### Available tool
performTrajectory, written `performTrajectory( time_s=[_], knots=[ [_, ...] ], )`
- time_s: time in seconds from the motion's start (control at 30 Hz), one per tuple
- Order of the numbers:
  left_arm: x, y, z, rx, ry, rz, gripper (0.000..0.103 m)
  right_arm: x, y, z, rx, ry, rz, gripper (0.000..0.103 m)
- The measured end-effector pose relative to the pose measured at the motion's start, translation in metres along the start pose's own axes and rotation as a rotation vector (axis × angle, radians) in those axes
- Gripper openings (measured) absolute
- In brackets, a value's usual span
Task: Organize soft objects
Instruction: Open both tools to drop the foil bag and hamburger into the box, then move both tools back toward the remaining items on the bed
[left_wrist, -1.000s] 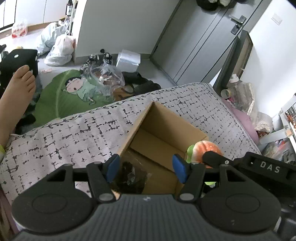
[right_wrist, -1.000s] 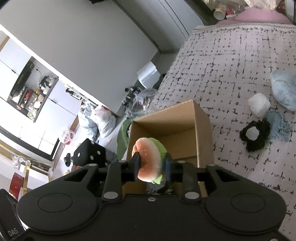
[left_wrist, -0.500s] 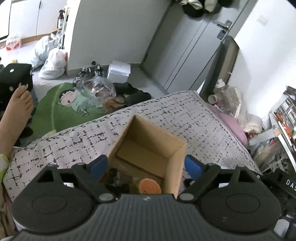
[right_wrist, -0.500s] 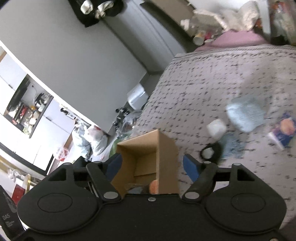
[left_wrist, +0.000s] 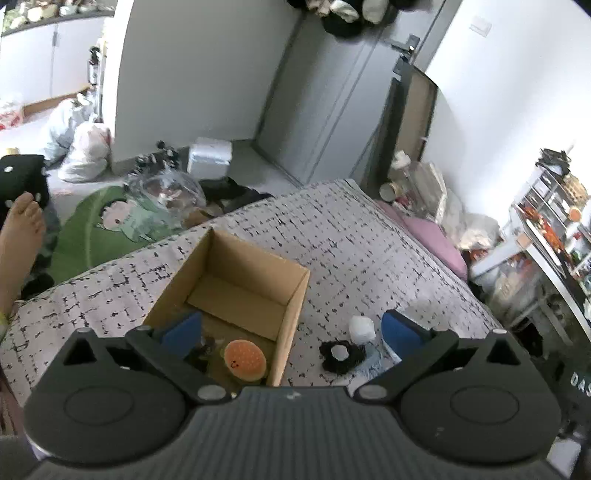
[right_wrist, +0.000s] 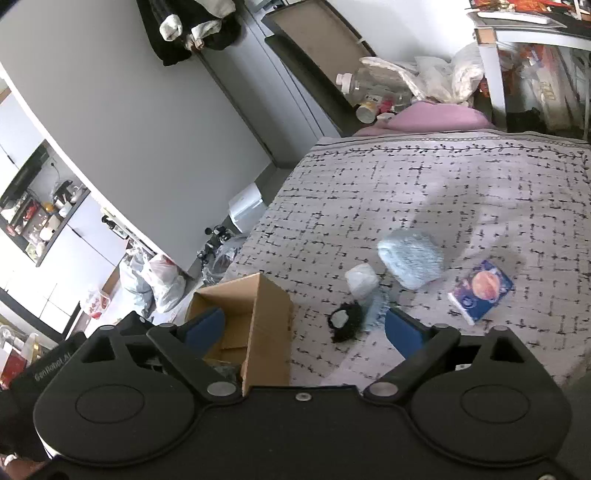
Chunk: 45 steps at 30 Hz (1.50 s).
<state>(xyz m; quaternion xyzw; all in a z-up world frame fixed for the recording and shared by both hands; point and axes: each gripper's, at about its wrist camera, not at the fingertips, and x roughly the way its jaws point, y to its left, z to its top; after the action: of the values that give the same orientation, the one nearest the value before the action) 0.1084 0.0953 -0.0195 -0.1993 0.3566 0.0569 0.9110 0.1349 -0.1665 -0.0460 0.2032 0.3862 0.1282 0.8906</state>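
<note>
An open cardboard box stands on the patterned bed. An orange burger plush lies inside it beside a dark item. My left gripper is open and empty above the box's near corner. My right gripper is open and empty, above the box's right side. On the bed lie a black knitted piece with a white centre, a white soft ball, a pale blue fluffy item, and a blue packet with an orange picture.
The bed ends at a pink pillow with bottles and bags behind it. The floor to the left holds plastic bags, a green mat and a bare foot. A grey door stands beyond.
My right gripper opened and let the burger plush drop into the box, then pulled back and swung right. My left gripper opened wider and drew back from the box.
</note>
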Motion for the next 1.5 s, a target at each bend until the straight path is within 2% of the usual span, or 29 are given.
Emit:
performTrajectory(
  time_s=[0.17,0.5,0.73,1.07,1.37,1.5],
  knots=[
    [-0.006,-0.017,-0.004,0.031,-0.026,0.011,0.103,-0.016,-0.012,0.001,-0.032,-0.018,-0.021,0.103],
    [-0.001,-0.059,-0.019,0.082,0.008,-0.032,0.103,-0.047,-0.049,0.014,-0.076,-0.012,-0.055,0.103],
    [-0.002,-0.09,-0.027,0.134,-0.017,-0.032,0.103,-0.055,-0.068,0.02,-0.078,-0.011,-0.044,0.103],
    [0.01,-0.126,-0.041,0.244,0.029,-0.043,0.103,-0.053,-0.103,0.028,-0.045,-0.014,-0.049,0.103],
    [0.036,-0.147,-0.052,0.263,0.092,-0.028,0.103,-0.043,-0.135,0.035,-0.002,-0.003,-0.046,0.103],
    [0.049,-0.153,-0.056,0.27,0.124,-0.036,0.103,-0.036,-0.149,0.036,0.008,0.004,-0.071,0.103]
  ],
)
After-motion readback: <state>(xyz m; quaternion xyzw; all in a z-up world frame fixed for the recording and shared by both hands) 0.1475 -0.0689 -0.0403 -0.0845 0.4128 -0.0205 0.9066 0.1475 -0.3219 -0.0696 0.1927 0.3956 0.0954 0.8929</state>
